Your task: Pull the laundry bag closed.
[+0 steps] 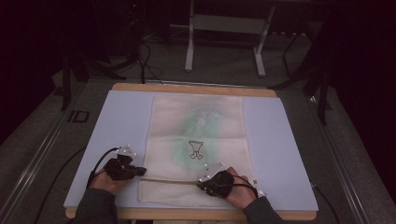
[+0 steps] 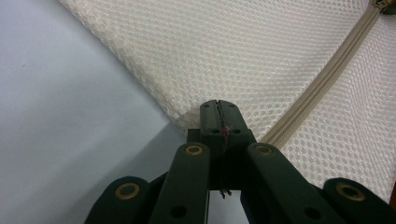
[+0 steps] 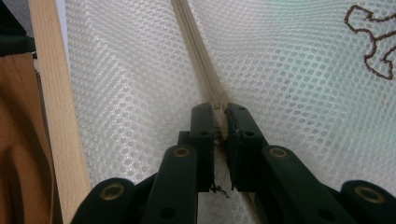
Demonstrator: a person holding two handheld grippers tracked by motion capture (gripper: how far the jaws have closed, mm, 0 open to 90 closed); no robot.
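A cream mesh bag (image 1: 196, 140) lies flat on the pale sheet (image 1: 275, 144) that covers the wooden table (image 1: 196, 87), stretching from the far edge at twelve o'clock down almost to the near edge at six. Something green shows faintly through the mesh near the middle, its outline too washed out to name, and a small brown drawing (image 1: 196, 150) sits on the bag's face; in the right gripper view that drawing is cut off by the frame at two o'clock.

A zipper (image 1: 168, 180) runs across the bag's near end. The left gripper (image 1: 140, 171) is at the bag's left edge, about eight o'clock from the bag's centre. In the left gripper view its jaws are pressed together, clamped on the mesh edge right where the zipper band (image 2: 322, 79) ends; a bit of thread peeks out between them. How much cloth is caught is hidden by the jaws themselves.

The right gripper (image 1: 201, 185) is at about five o'clock from the bag's centre, on the zipper line. In the right gripper view its jaws are clenched on the zipper's tan ridge (image 3: 198, 46), with a sliver of it showing in the narrow gap; whether that is the slider or just the tape I cannot make out. The person's hands (image 1: 243, 191) and sleeves are cut off by the bottom of the high view. The room beyond the table is too dark to read.
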